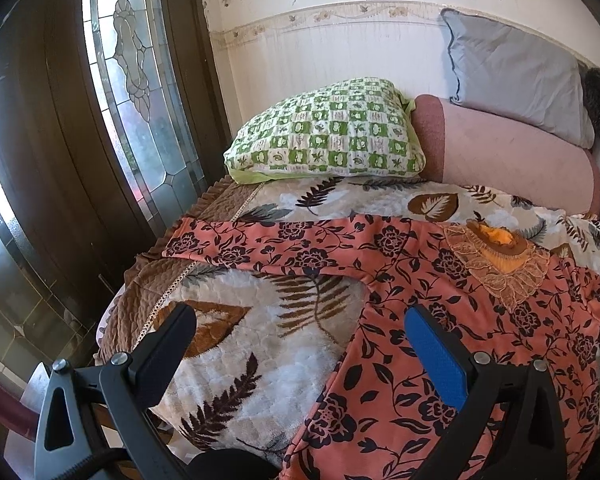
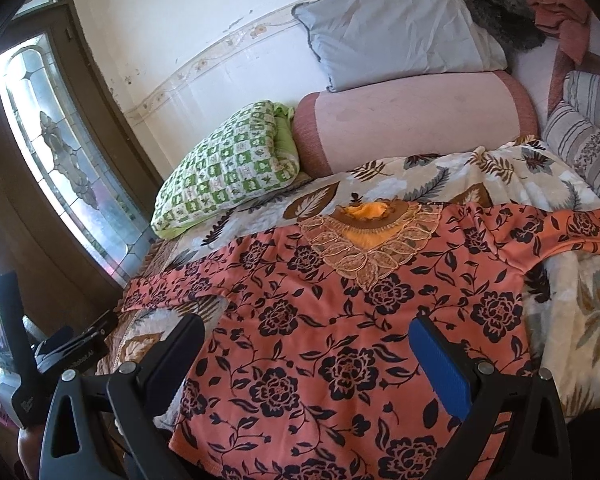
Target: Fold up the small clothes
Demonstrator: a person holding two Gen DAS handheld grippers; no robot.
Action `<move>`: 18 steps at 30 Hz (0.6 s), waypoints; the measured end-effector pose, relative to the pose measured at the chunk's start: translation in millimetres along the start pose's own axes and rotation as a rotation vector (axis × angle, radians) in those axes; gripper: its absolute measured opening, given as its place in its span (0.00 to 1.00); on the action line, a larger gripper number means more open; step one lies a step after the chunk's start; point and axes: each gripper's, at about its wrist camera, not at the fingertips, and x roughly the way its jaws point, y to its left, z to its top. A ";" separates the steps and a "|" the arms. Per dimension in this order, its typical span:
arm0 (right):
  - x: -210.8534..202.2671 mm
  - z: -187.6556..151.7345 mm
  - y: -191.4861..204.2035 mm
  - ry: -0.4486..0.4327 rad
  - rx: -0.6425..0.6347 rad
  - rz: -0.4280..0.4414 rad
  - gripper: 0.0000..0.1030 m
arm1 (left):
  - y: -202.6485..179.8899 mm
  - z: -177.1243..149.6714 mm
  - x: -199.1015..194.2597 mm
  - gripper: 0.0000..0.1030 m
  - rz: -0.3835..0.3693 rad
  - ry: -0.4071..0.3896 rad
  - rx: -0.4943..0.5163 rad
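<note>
An orange top with black flowers (image 1: 452, 344) lies spread flat on the bed, its lace neckline (image 1: 500, 256) at the far end and one sleeve (image 1: 260, 240) stretched out to the left. It fills the middle of the right wrist view (image 2: 340, 320), with the other sleeve (image 2: 572, 228) stretched right. My left gripper (image 1: 300, 320) is open and empty, hovering above the top's left side edge. My right gripper (image 2: 306, 332) is open and empty above the top's lower body. The left gripper's body (image 2: 60, 352) shows at the left of the right wrist view.
The bed has a leaf-print blanket (image 1: 260, 352). A green checked pillow (image 1: 328, 136), a pink bolster (image 1: 508, 148) and a grey pillow (image 1: 516, 76) lie at the head by the wall. A striped cushion (image 2: 584, 136) is far right. A glass door (image 1: 132, 80) stands left of the bed.
</note>
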 end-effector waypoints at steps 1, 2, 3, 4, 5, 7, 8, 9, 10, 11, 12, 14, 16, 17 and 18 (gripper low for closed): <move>1.8 1.4 -1.5 0.000 0.004 -0.003 1.00 | -0.1 0.2 2.5 1.00 0.001 0.005 0.001; 3.9 3.2 -3.2 0.001 0.010 -0.006 1.00 | -0.2 0.5 4.8 1.00 0.002 0.009 0.003; 6.3 4.8 -4.6 0.002 0.015 -0.009 1.00 | 0.0 0.7 7.6 1.00 0.002 0.014 0.004; 8.8 6.5 -5.7 0.004 0.020 -0.012 1.00 | 0.5 0.8 9.6 1.00 0.003 0.017 0.005; 11.0 7.6 -6.5 0.005 0.024 -0.015 1.00 | 1.2 0.7 11.3 1.00 0.004 0.020 0.006; 15.1 10.8 -7.0 0.005 0.032 -0.018 1.00 | 3.7 1.4 15.3 1.00 0.006 0.027 0.006; 17.1 11.9 -6.7 0.005 0.036 -0.019 1.00 | 5.4 1.9 17.5 1.00 0.007 0.029 0.004; 19.2 12.9 -6.1 0.005 0.038 -0.019 1.00 | 7.1 2.0 19.1 1.00 0.008 0.031 0.002; 21.1 13.6 -5.1 0.005 0.039 -0.020 1.00 | 9.8 2.0 21.1 1.00 0.009 0.034 -0.002; 23.1 14.3 -3.7 0.006 0.040 -0.021 1.00 | 11.1 2.3 22.7 1.00 0.009 0.037 -0.005; 25.6 15.2 -1.9 0.009 0.040 -0.022 1.00 | 14.1 2.0 25.0 1.00 0.011 0.040 -0.010; 30.2 15.8 2.3 0.018 0.037 -0.021 1.00 | 19.5 1.7 29.1 1.00 0.012 0.047 -0.017; 34.4 15.9 7.3 0.024 0.031 -0.021 1.00 | 25.2 1.2 33.7 1.00 0.015 0.054 -0.026; 36.8 15.5 10.5 0.027 0.026 -0.021 1.00 | 28.5 1.0 36.3 1.00 0.017 0.058 -0.031; 39.2 15.3 13.7 0.031 0.020 -0.021 1.00 | 31.8 0.8 38.6 1.00 0.018 0.061 -0.035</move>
